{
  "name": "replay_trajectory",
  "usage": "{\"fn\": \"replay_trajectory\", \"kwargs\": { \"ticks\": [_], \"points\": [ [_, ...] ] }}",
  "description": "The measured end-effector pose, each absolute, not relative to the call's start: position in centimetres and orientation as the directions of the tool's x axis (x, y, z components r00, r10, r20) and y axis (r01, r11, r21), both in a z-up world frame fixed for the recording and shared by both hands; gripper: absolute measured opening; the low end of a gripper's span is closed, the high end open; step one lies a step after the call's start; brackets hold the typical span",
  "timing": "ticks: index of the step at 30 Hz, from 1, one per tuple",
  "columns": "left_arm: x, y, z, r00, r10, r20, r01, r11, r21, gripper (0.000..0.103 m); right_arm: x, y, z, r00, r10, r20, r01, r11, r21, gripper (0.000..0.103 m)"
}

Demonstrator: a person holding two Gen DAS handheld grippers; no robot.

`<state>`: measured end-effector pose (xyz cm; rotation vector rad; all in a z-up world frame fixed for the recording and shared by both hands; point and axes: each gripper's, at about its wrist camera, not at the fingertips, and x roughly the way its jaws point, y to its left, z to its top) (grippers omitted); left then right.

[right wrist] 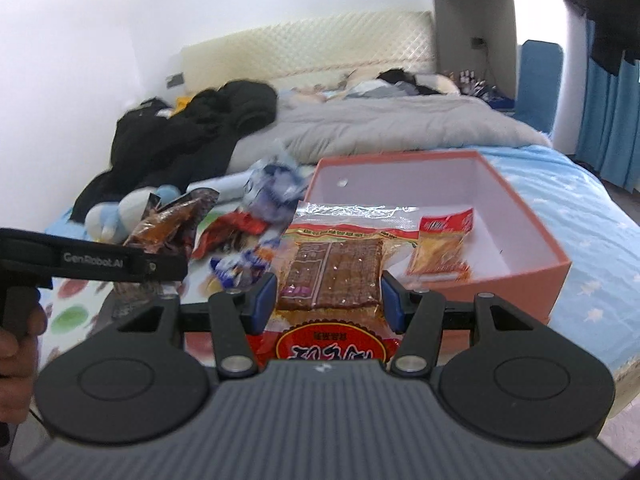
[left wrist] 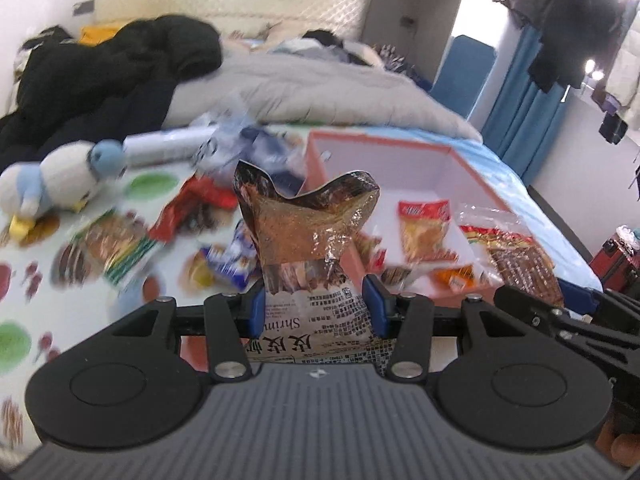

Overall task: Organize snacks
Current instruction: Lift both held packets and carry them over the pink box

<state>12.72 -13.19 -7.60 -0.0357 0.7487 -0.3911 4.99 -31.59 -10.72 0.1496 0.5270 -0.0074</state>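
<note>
Left wrist view: left gripper (left wrist: 316, 304) clamps a brown shrimp snack bag (left wrist: 308, 232) upright before the pink box (left wrist: 472, 184); right wrist view: right gripper (right wrist: 328, 300) grips a clear-wrapped brown snack pack (right wrist: 332, 268) at the box's near edge.

A salmon-pink box (right wrist: 520, 276) with a white inside sits on a pale blue sheet (right wrist: 560, 200); grey quilt (right wrist: 380, 128), black coat (right wrist: 180, 136).
</note>
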Motion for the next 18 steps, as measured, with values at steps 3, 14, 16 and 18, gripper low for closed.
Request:
{"fn": "replay_trajectory", "kwargs": {
  "ticks": [3, 14, 16, 18],
  "points": [
    [14.4, -14.7, -6.7, 0.661, -0.393, -0.639, 0.367, 0.912, -0.182, 0.054, 6.0, -33.0, -9.8, 0.886, -0.014, -0.463, 0.081, 0.989, 0.125, 0.057],
    [21.0, -21.6, -5.4, 0.643, -0.449, -0.621, 0.439, 0.88, -0.181, 0.054, 11.8, -38.6, -8.3, 0.901, -0.15, -0.407, 0.226, 0.963, 0.146, 0.057],
    [22.2, -22.6, -5.7, 0.632, -0.447, -0.633, 0.443, 0.878, -0.178, 0.054, 12.9, -39.4, -8.6, 0.895, -0.151, -0.419, 0.232, 0.961, 0.149, 0.057],
    [23.6, -23.6, -6.1, 0.615, -0.447, -0.65, 0.445, 0.877, -0.182, 0.054, 14.2, -40.0, -9.1, 0.888, -0.144, -0.436, 0.226, 0.963, 0.144, 0.057]
  ]
}}
